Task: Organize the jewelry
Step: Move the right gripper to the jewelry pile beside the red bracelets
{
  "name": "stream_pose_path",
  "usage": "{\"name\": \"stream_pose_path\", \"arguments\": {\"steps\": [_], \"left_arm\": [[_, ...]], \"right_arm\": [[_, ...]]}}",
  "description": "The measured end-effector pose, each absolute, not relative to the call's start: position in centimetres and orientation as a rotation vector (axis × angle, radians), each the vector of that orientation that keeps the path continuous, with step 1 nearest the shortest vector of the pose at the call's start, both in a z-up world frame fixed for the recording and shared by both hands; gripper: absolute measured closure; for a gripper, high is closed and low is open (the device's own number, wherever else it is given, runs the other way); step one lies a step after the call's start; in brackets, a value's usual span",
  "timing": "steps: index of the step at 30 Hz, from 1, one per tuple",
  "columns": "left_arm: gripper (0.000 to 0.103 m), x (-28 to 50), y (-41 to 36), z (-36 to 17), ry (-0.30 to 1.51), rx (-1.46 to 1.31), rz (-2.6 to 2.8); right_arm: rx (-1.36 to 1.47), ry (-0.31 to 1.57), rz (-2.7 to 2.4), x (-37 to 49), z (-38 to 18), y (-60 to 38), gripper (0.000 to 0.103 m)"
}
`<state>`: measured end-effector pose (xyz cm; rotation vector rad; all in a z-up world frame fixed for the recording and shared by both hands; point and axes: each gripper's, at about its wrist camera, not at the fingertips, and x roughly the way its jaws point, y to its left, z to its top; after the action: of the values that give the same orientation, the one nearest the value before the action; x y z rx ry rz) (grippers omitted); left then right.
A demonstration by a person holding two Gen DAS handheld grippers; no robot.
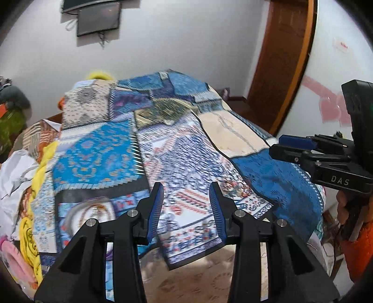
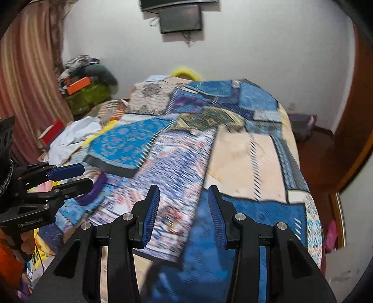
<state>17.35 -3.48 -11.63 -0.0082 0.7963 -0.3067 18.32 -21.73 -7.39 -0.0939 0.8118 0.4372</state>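
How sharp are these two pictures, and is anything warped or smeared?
Left wrist view: the patterned bedspread is smeared by motion blur, the left gripper stays crisp, and the door frame bows from fisheye distortion. Right wrist view: heavier streaking on the bedspread, the right gripper is sharp, corners vignetted black.

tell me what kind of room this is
Most likely a bedroom in a home. A bed covered by a blue patchwork spread fills the view, a dark screen hangs on the white wall behind it, striped curtains hang at one side, and clothes and boxes are piled in the corner.
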Motion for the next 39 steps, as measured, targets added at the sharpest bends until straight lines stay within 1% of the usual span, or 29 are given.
{"name": "stream_pose_path", "arguments": {"steps": [12, 20, 22, 23, 24, 25, 26, 32, 39], "left_arm": [[0.063, 20.7, -7.6, -17.3, 0.943, 0.058, -0.357], [0.064, 21.8, -8.9, -18.4, 0.95, 0.058, -0.396], [0.067, 22.1, -9.1, -18.5, 0.946, 0.055, -0.402], [0.073, 22.3, -9.2, -18.6, 0.944, 0.054, -0.406], [0.082, 22.4, -9.3, -18.6, 0.943, 0.051, -0.409], [0.086, 22.5, -9.3, -18.6, 0.944, 0.043, -0.418], [0.095, 22.6, -9.3, -18.6, 0.945, 0.035, -0.424], [0.095, 22.0, -9.2, -18.1, 0.931, 0.017, -0.428], [0.094, 20.7, -7.6, -15.6, 0.867, -0.021, -0.415]], "right_arm": [[-0.05, 0.922, 0.42, 18.7, -11.7, -25.5, 0.064], [-0.034, 0.961, 0.441, 19.2, -13.4, -25.7, 0.064], [-0.033, 0.962, 0.443, 19.3, -13.6, -25.7, 0.064], [-0.03, 0.964, 0.445, 19.4, -13.6, -25.7, 0.064], [-0.027, 0.964, 0.448, 19.4, -13.7, -25.7, 0.064], [-0.024, 0.964, 0.449, 19.3, -13.7, -25.8, 0.064], [-0.024, 0.965, 0.45, 19.3, -13.7, -25.7, 0.064], [-0.019, 0.964, 0.454, 19.4, -13.6, -25.7, 0.064], [-0.026, 0.937, 0.47, 19.5, -12.5, -25.1, 0.064]]}}
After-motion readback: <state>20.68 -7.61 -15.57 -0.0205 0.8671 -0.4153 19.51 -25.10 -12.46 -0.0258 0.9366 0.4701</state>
